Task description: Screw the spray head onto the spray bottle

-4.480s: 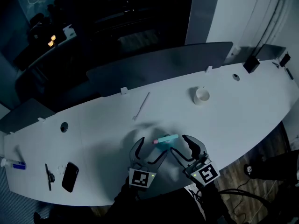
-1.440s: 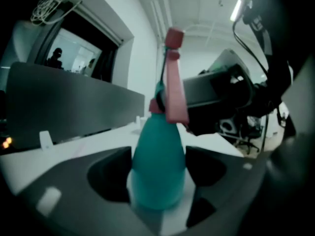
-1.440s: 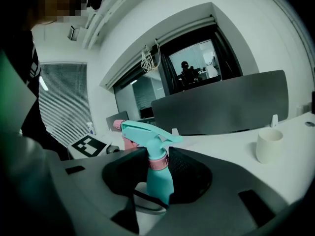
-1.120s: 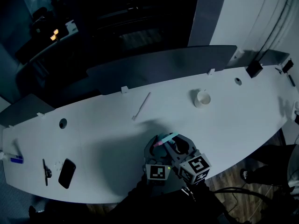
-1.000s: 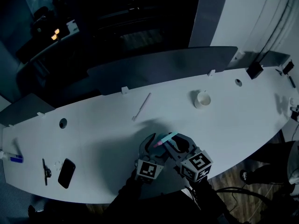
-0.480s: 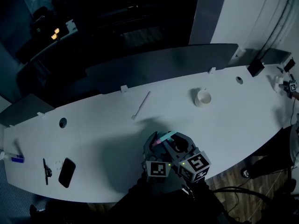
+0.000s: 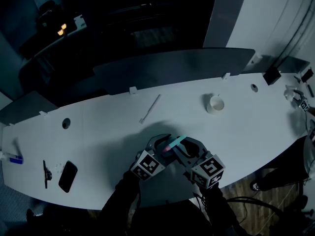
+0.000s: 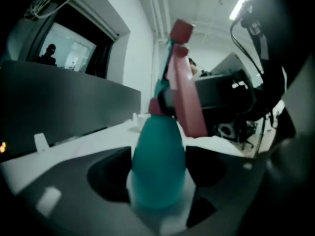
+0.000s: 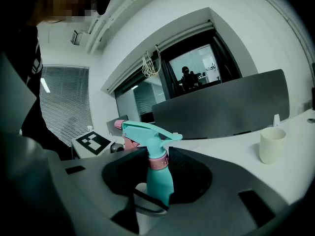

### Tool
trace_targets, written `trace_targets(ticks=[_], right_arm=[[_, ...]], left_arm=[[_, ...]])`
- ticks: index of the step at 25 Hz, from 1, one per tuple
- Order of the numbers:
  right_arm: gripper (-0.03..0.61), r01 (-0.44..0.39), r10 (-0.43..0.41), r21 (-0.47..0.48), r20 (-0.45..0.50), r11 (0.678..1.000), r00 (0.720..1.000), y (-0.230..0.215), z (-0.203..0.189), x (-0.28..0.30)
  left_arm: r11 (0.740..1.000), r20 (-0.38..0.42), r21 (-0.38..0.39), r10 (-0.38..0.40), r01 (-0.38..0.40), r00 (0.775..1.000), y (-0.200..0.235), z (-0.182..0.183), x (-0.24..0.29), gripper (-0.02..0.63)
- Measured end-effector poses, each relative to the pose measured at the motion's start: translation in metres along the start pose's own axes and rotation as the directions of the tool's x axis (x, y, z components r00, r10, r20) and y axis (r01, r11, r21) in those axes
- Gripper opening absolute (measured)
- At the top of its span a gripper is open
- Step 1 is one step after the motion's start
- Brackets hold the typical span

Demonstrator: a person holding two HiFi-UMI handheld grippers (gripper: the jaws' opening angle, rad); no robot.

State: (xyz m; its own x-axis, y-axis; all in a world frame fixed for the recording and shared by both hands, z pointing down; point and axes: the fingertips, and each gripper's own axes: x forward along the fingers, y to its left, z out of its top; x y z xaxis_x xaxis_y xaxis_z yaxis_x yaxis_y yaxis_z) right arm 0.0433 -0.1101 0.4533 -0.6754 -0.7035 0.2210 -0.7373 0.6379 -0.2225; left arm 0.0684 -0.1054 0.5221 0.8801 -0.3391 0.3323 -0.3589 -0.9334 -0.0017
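A teal spray bottle with its teal spray head and pink trigger is held over the white table near the front edge. My left gripper is closed round the bottle's wide lower body, and the spray head points away from it. My right gripper is closed on the bottle just below the pink collar. The spray head sits upright on the neck above its jaws.
A white cup stands at the back right. A thin white tube lies beyond the bottle. A phone and a black tool lie at the front left. A grey partition runs along the far edge.
My left gripper has swung left and turned about the bottle; its marker cube now sits further left and higher. The bottle and the right gripper have hardly moved.
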Motion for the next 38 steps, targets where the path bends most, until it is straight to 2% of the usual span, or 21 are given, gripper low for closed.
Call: trace_targets(ticks=[2,5,7,8,9,12,14,16,17,19,20,22,24,25,26,27,29,31,34,36,38], right_arm=[[0.137,0.035,-0.035,-0.013,0.010,0.999,0.999,0.000,0.000,0.002],[0.137,0.072,-0.071,-0.028,0.014,0.997,0.997,0.001,-0.003,0.003],[0.137,0.074,-0.073,-0.032,0.025,0.997,0.997,0.000,-0.004,0.002],[0.137,0.070,-0.069,-0.034,0.027,0.997,0.997,0.001,-0.003,0.002],[0.137,0.061,-0.060,-0.035,0.021,0.998,0.998,0.002,-0.002,0.002],[0.137,0.013,-0.014,-0.041,-0.008,0.999,1.000,0.005,-0.002,0.002],[0.137,-0.019,0.018,-0.038,-0.022,0.999,1.000,0.004,-0.001,0.003],[0.137,-0.029,0.028,-0.032,-0.030,0.999,0.999,0.003,-0.001,0.004],[0.137,-0.025,0.024,-0.030,-0.029,0.999,0.999,0.003,-0.002,0.004],[0.137,-0.009,0.008,-0.026,-0.016,1.000,1.000,0.005,-0.003,0.005],[0.137,0.001,-0.001,-0.024,-0.006,1.000,1.000,0.007,-0.003,0.006],[0.137,0.019,-0.019,-0.020,0.009,1.000,1.000,0.008,-0.003,0.007],[0.137,0.031,-0.031,-0.021,0.016,0.999,0.999,0.006,-0.002,0.005],[0.137,0.034,-0.034,-0.025,0.015,0.999,0.999,0.005,-0.002,0.005],[0.137,0.036,-0.036,-0.029,0.013,0.999,0.999,0.003,-0.001,0.004],[0.137,0.036,-0.036,-0.031,0.010,0.999,0.999,0.002,-0.002,0.003],[0.137,0.020,-0.020,-0.030,0.004,0.999,1.000,0.002,-0.003,0.002],[0.137,-0.023,0.023,-0.035,-0.007,0.999,1.000,0.006,-0.004,0.004],[0.137,-0.050,0.049,-0.043,-0.021,0.998,0.999,0.005,-0.003,0.008],[0.137,-0.037,0.036,-0.050,-0.020,0.998,0.999,0.005,-0.003,0.009],[0.137,-0.008,0.008,-0.044,0.004,0.999,1.000,0.006,-0.003,0.008]], left_arm=[[0.982,0.039,-0.045,0.187,-0.185,0.982,0.007,0.003,-0.004,0.347],[0.871,0.058,-0.139,0.482,-0.471,0.874,0.014,0.004,-0.009,0.345],[0.821,0.050,-0.181,0.557,-0.541,0.829,0.014,0.003,-0.011,0.346],[0.829,0.054,-0.188,0.544,-0.527,0.837,0.013,0.003,-0.011,0.347],[0.858,0.065,-0.190,0.496,-0.477,0.866,0.012,0.004,-0.012,0.348],[0.965,0.100,-0.199,0.195,-0.173,0.976,0.009,0.005,-0.016,0.353],[0.986,0.075,-0.164,-0.007,0.019,0.997,0.007,0.004,-0.012,0.371],[0.990,0.035,-0.117,-0.080,0.083,0.996,0.005,0.003,-0.009,0.341],[0.992,0.029,-0.112,-0.055,0.058,0.998,0.005,0.003,-0.009,0.339],[0.985,0.064,-0.149,0.098,-0.088,0.993,0.008,0.003,-0.014,0.337],[0.966,0.094,-0.181,0.204,-0.185,0.974,0.011,0.004,-0.017,0.337],[0.899,0.124,-0.251,0.398,-0.359,0.909,0.015,0.004,-0.022,0.337],[0.833,0.094,-0.285,0.516,-0.474,0.851,0.015,0.003,-0.022,0.337],[0.815,0.074,-0.281,0.544,-0.506,0.836,0.014,0.002,-0.021,0.336],[0.816,0.063,-0.273,0.544,-0.510,0.837,0.013,0.002,-0.019,0.336],[0.838,0.067,-0.268,0.508,-0.475,0.859,0.012,0.002,-0.018,0.336],[0.917,0.110,-0.262,0.337,-0.299,0.935,0.010,0.004,-0.021,0.336],[0.973,0.120,-0.205,0.128,-0.101,0.984,0.012,0.004,-0.023,0.345],[0.994,0.027,-0.089,-0.057,0.059,0.998,0.010,-0.007,-0.010,0.381],[0.998,-0.006,-0.060,-0.036,0.035,0.999,0.007,-0.011,-0.006,0.360],[0.991,0.022,-0.096,0.096,-0.094,0.995,0.008,-0.011,-0.008,0.357]])
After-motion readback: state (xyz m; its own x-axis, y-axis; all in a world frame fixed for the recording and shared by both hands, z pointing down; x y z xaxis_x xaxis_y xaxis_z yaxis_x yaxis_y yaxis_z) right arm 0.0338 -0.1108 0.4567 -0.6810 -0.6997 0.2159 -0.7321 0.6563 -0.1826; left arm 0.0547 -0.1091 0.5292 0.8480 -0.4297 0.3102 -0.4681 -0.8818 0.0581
